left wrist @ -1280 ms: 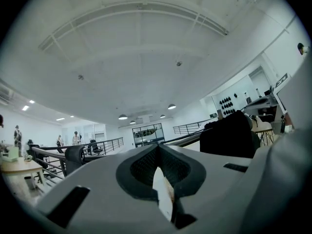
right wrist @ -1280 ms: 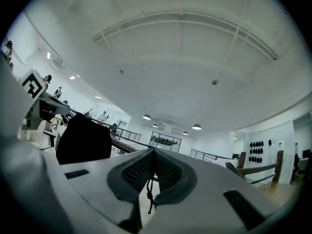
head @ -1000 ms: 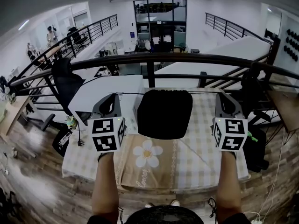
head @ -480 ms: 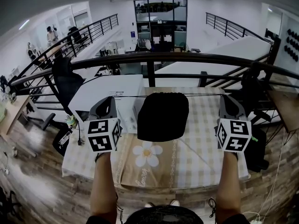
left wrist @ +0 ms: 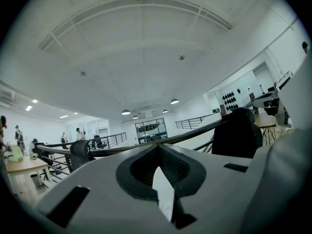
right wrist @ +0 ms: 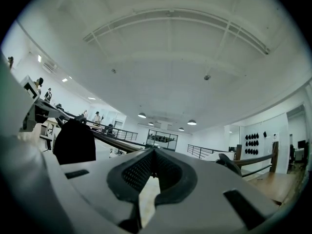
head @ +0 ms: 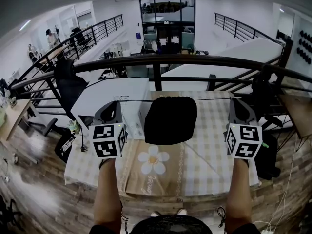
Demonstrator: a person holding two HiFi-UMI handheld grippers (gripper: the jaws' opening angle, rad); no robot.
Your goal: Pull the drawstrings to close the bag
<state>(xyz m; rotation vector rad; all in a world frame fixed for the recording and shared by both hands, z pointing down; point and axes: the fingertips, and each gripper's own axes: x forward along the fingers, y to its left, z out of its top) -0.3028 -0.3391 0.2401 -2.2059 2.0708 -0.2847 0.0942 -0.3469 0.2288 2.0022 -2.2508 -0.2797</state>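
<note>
A black drawstring bag (head: 170,122) stands in the middle of the checked tablecloth (head: 209,155) in the head view, its top gathered narrow. A thin drawstring (head: 141,100) runs taut and level from the bag's top out to both sides. My left gripper (head: 116,104) is shut on the left end and my right gripper (head: 235,102) on the right end, each well apart from the bag. In the left gripper view the left gripper (left wrist: 158,150) has its jaws pressed together. The right gripper view shows the right gripper (right wrist: 153,153) the same way. The string itself is too thin to make out there.
A black railing (head: 161,60) curves just beyond the table's far edge, with a dark jacket (head: 68,84) hung on it at left. A white box (head: 135,121) lies left of the bag. A flower print (head: 154,161) marks the cloth's near side.
The two grippers have drawn slightly further apart, and the bag's top has gathered narrower. The string stays taut.
</note>
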